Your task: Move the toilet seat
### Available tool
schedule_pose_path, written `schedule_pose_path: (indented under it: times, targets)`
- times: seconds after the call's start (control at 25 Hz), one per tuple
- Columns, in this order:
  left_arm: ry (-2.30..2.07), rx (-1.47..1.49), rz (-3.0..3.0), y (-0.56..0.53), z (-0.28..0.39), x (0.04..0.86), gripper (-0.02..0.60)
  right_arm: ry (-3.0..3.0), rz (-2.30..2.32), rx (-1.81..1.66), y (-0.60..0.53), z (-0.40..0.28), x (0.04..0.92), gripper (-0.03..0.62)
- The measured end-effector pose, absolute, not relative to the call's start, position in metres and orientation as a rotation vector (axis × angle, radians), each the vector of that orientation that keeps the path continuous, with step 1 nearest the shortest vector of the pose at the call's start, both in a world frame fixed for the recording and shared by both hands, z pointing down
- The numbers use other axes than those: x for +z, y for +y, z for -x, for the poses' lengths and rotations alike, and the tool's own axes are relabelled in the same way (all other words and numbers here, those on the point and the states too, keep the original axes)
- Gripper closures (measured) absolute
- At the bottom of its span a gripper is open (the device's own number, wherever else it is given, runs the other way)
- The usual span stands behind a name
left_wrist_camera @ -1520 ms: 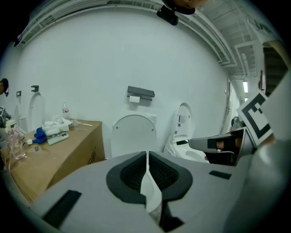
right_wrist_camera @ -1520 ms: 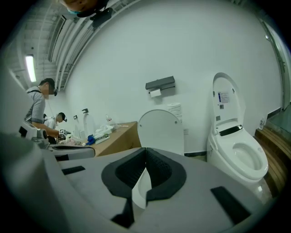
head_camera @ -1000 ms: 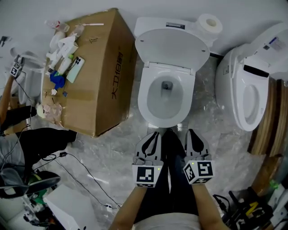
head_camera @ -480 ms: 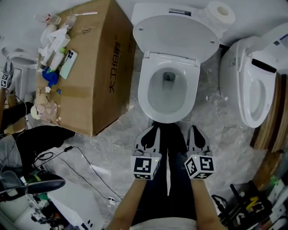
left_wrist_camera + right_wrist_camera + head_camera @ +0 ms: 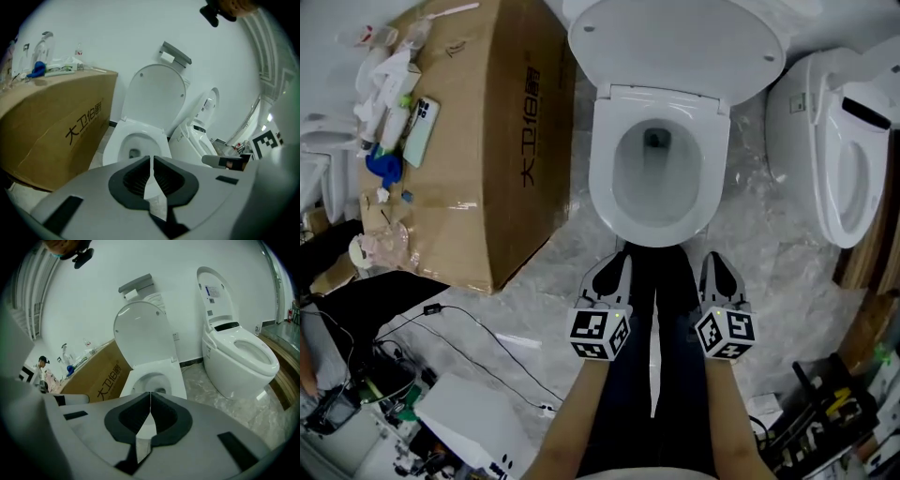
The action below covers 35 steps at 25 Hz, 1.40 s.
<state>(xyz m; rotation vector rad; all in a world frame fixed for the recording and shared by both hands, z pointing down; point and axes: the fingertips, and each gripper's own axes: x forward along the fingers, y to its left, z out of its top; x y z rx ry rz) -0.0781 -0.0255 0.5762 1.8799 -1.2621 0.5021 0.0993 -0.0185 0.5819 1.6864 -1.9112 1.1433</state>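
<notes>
A white toilet [image 5: 656, 169] stands straight ahead with its lid [image 5: 675, 42] raised against the tank. Its seat ring [image 5: 605, 159] lies flat round the bowl. Both grippers hang side by side just short of the bowl's front edge, touching nothing. My left gripper [image 5: 617, 261] is shut and empty, and so is my right gripper [image 5: 718, 261]. In the left gripper view the left gripper [image 5: 152, 159] points at the bowl [image 5: 136, 143] and the upright lid [image 5: 157, 96]. The right gripper [image 5: 150, 394] faces the same toilet [image 5: 152, 376] in its own view.
A large cardboard box [image 5: 478, 159] with bottles and clutter on top stands close to the toilet's left. A second white toilet [image 5: 844, 159] with its lid up stands at the right. Cables [image 5: 469, 337] and gear lie on the floor at the lower left, tools [image 5: 825, 412] at the lower right.
The toilet has grown larger and slid lower in the head view, so it is closer. Both grippers stay shut, side by side in front of the bowl.
</notes>
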Motion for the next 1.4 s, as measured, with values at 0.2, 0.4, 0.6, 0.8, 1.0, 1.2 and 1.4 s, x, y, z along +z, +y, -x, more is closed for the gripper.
schedule_pose_path:
  times: [0.2,0.4,0.6,0.8,1.0,1.2,1.4]
  targets:
    - [-1.235,0.533,-1.833,-0.028,0.095,0.614,0.551,-1.896,-1.637,1.156,-0.024,-0.092,0.615,0.577]
    - [-1.217,0.542,-1.785,-0.037,0.109,0.651,0.551,-1.863,-1.63,1.264,-0.025,-0.09,0.649,0.577]
    - [-1.187,0.573,-1.762,-0.036,0.113,0.683,0.549,-1.807,-1.628,1.344,-0.016,-0.096,0.686,0.577]
    - [-1.18,0.554,-1.683,-0.021,0.115,0.711,0.548,-1.751,-1.619,1.392,-0.007,-0.106,0.716,0.577]
    - [-1.162,0.531,-1.623,-0.01,0.113,0.733,0.51,-1.744,-1.616,1.477,-0.006,-0.113,0.733,0.577]
    - [-1.125,0.537,-1.6,-0.007,0.108,0.751,0.48,-1.718,-1.586,1.536,-0.001,-0.111,0.754,0.576]
    - [-1.099,0.509,-1.535,-0.001,0.108,0.767,0.442,-1.687,-1.598,1.58,0.006,-0.114,0.766,0.561]
